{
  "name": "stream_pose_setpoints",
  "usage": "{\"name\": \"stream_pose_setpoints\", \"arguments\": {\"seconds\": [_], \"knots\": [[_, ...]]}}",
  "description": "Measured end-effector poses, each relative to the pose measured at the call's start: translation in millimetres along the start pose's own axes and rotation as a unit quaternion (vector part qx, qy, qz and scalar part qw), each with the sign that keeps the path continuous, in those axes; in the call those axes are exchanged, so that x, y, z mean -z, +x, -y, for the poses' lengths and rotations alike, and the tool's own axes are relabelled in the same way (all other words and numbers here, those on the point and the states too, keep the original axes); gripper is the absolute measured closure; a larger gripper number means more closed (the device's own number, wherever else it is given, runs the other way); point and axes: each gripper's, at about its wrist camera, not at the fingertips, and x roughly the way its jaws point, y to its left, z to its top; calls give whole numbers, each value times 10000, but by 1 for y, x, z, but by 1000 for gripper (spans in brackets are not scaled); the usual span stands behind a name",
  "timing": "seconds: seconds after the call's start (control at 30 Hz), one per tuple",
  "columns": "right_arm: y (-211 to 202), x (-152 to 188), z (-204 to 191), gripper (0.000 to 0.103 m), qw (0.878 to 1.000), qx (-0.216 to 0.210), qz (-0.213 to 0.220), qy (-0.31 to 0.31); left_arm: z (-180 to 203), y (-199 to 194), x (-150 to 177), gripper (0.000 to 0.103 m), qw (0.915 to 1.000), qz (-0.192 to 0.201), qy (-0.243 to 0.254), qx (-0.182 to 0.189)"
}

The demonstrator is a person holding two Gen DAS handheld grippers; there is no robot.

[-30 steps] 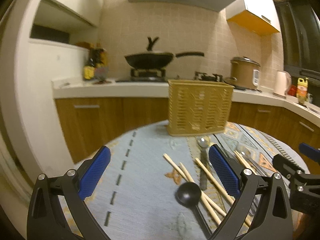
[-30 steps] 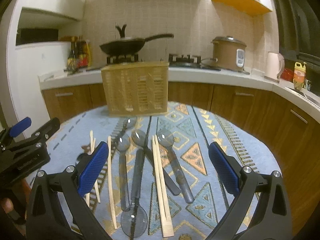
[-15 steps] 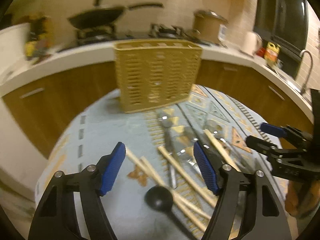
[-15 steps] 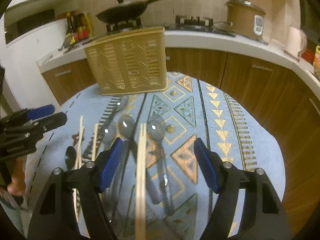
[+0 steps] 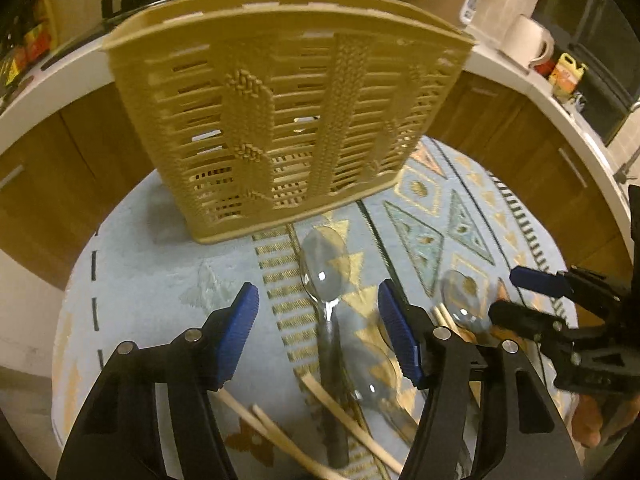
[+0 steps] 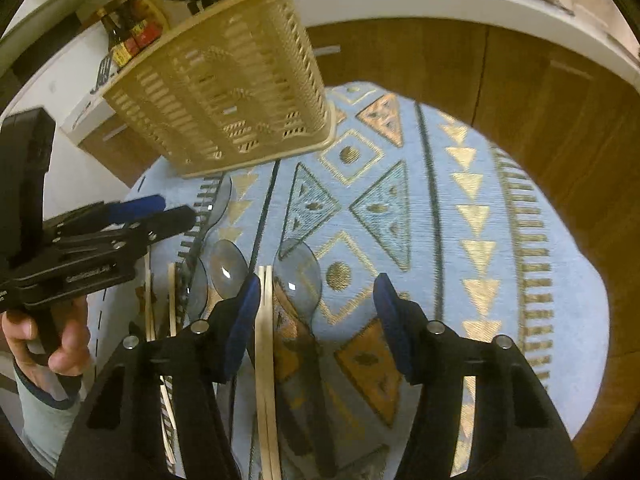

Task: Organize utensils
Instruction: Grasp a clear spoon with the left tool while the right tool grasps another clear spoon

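From the left wrist cam, the left gripper [image 5: 318,320] has its fingers spread wide, nothing between them, hovering over a clear spoon [image 5: 326,280] lying just in front of the tan utensil basket [image 5: 280,112]. Chopsticks [image 5: 340,412] are scattered nearer the camera.

Right wrist cam: right gripper [image 6: 316,312] also spread apart, above a chopstick pair [image 6: 266,360] and another spoon [image 6: 298,276] on the patterned cloth [image 6: 500,280].

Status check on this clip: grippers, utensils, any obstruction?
Left gripper open over clear plastic spoon. Right gripper open over paired wooden chopsticks. Tan slotted plastic basket upright. Nothing gripped, no obstruction.
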Motion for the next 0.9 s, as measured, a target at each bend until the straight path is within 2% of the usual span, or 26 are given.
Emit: {"name": "stream_pose_setpoints", "arguments": {"seconds": [0.07,0.23,0.4,0.6,0.9], "knots": [[7,0,-4,57,9998,11,-137,-119,0,6,-3,45,10000,-55,-47,-12],[12,9,-8,65,9985,84,-327,-421,2,19,-7,49,9998,-126,-54,-112],[20,19,-18,65,9955,285,-522,-739,2,28,-6,50,9997,-170,-140,-87],[19,29,-35,65,9912,570,-467,-1097,1,32,-7,50,9996,-197,-190,-33],[22,27,-40,66,9884,779,-403,-1240,11,41,-12,50,9996,-149,-174,-168]]}}
